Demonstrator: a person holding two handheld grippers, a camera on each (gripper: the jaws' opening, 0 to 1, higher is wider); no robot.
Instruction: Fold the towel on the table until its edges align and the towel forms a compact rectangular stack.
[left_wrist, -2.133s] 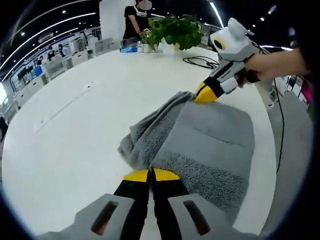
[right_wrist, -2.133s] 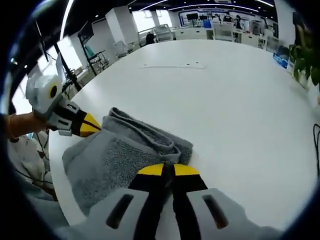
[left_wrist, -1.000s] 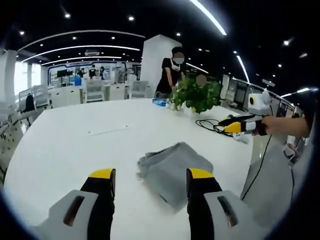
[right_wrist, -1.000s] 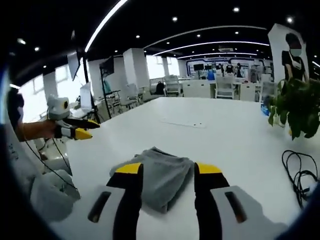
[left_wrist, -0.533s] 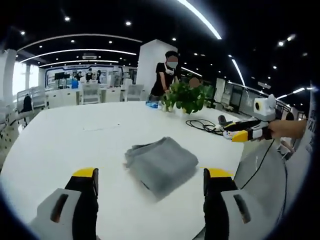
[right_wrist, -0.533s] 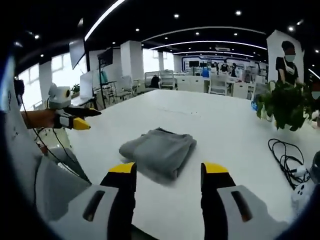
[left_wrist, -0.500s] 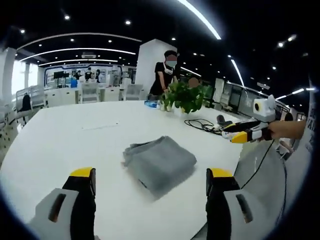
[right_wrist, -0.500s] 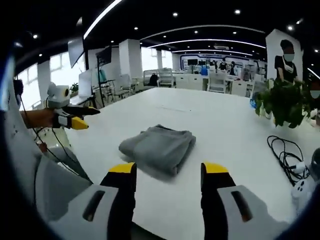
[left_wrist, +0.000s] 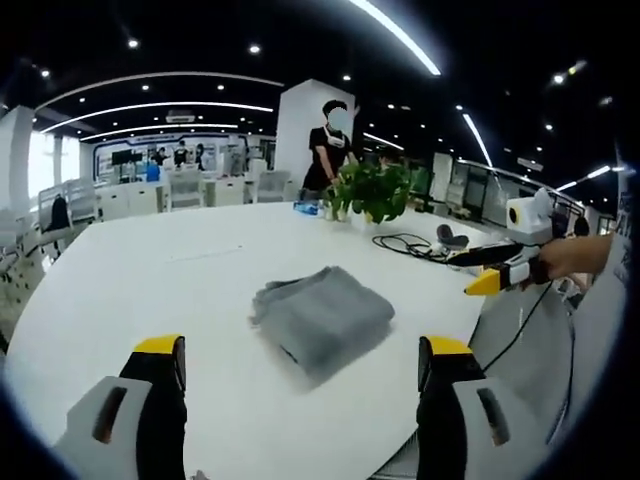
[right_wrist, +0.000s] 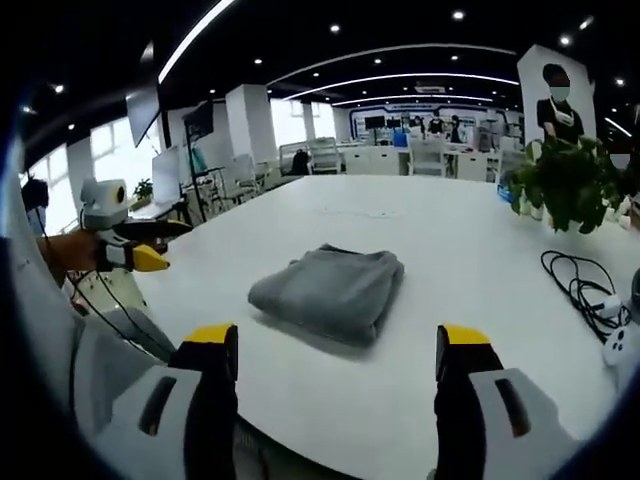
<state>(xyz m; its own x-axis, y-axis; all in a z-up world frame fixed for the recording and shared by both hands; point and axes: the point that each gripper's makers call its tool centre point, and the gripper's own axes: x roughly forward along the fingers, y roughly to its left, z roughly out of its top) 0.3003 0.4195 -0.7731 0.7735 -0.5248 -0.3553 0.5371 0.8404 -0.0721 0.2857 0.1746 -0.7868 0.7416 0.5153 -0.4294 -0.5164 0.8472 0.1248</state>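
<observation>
One folded towel (left_wrist: 320, 320), one potted plant (left_wrist: 375, 192), one coiled black cable (right_wrist: 580, 290), two tools (left_wrist: 300, 365) (right_wrist: 338, 352).

The grey terry-cloth towel (left_wrist: 320, 318) lies folded into a compact, roughly rectangular stack on the white round table (left_wrist: 150, 290), flat, layered edges showing along one side. In the right gripper view the towel (right_wrist: 330, 287) sits near centre, slightly toward 11 o'clock.

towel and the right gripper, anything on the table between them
Nothing. In the right gripper view, bare white table runs from the folded towel to the open right gripper, which is clear of the towel.
</observation>
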